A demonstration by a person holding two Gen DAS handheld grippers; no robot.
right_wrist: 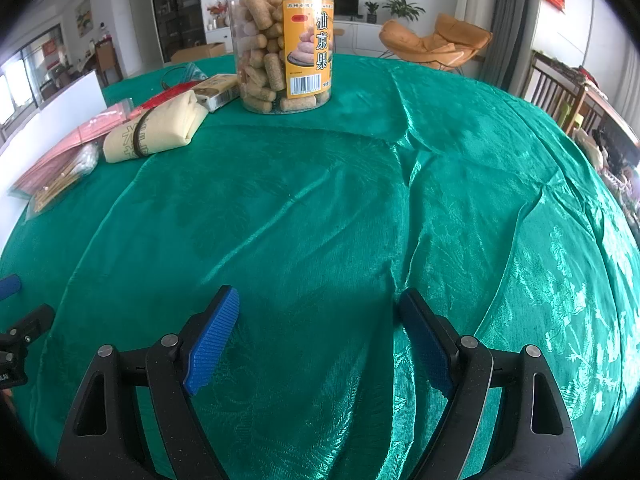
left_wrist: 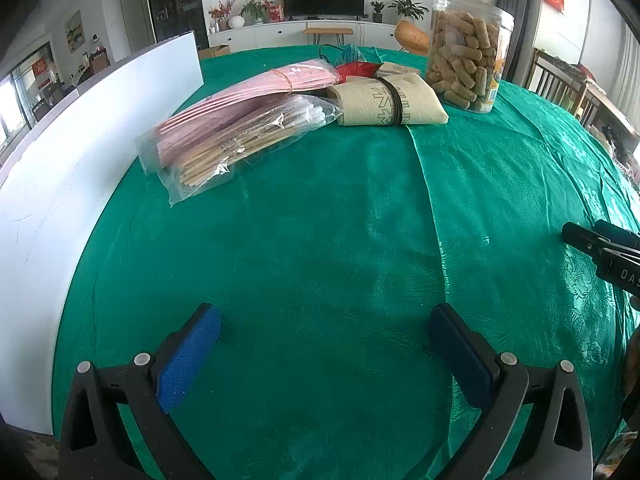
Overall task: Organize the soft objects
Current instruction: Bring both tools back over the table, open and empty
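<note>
Swabs (left_wrist: 256,136) and pink sheets (left_wrist: 240,96) lay upper left of the left view, the banded cloth (left_wrist: 392,104) centre top, the jar (left_wrist: 466,56) right. Both the left gripper (left_wrist: 324,344) and right gripper (right_wrist: 316,336) gaped empty over bare tablecloth (left_wrist: 320,240). Sorting seemed not yet begun; nothing looked gathered.

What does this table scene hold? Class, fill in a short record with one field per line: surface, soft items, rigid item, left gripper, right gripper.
surface: green tablecloth, creased, with a white board along its left edge
soft items: pink bundle, bag of cotton swabs lying on it, beige folded cloth held by a black band
rigid item: clear snack jar, upright, behind the cloth
left gripper: open, empty, above bare tablecloth
right gripper: open, empty, well short of the jar
</note>
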